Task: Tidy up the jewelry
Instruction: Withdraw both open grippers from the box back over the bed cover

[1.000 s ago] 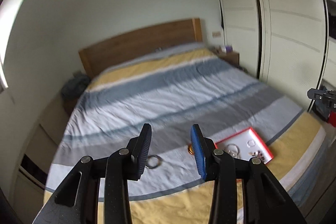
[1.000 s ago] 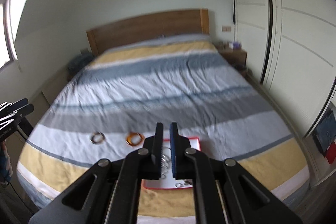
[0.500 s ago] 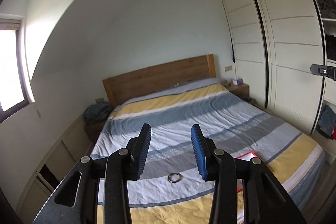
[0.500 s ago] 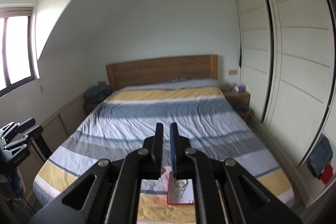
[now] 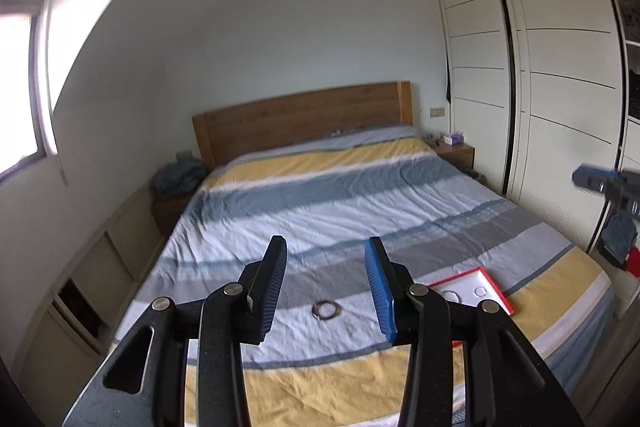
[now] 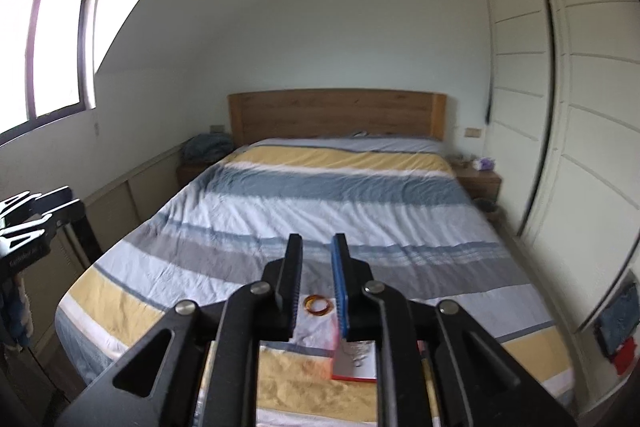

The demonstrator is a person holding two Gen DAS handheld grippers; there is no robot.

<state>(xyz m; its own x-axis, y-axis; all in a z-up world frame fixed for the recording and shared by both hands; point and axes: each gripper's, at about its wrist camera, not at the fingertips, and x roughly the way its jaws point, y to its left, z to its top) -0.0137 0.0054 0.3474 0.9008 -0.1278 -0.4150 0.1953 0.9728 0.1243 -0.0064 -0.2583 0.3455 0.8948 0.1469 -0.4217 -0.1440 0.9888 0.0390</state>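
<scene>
A silver bangle (image 5: 327,309) lies on the striped bedcover, seen between the fingers of my left gripper (image 5: 324,243), which hangs open and empty well above the bed. To its right sits a red-rimmed white tray (image 5: 496,289) with a few rings (image 5: 452,295) inside. In the right wrist view an orange bangle (image 6: 318,305) lies just left of the tray (image 6: 352,379), which is half hidden by the fingers. My right gripper (image 6: 317,241) is above the bed's foot; its jaws are opening, a narrow gap shows, and nothing is between them.
The bed (image 6: 344,195) fills the room's middle, with a wooden headboard (image 6: 336,115) at the far end. Sliding wardrobe doors (image 6: 560,107) line the right wall. Low cabinets (image 5: 108,267) and a window (image 6: 52,59) are on the left. A bedside table (image 6: 480,183) stands on each side.
Both grippers have pulled back and upward from the bed, so bangles and tray look smaller and lower. The right gripper's fingers have parted from nearly touching to a narrow gap.
</scene>
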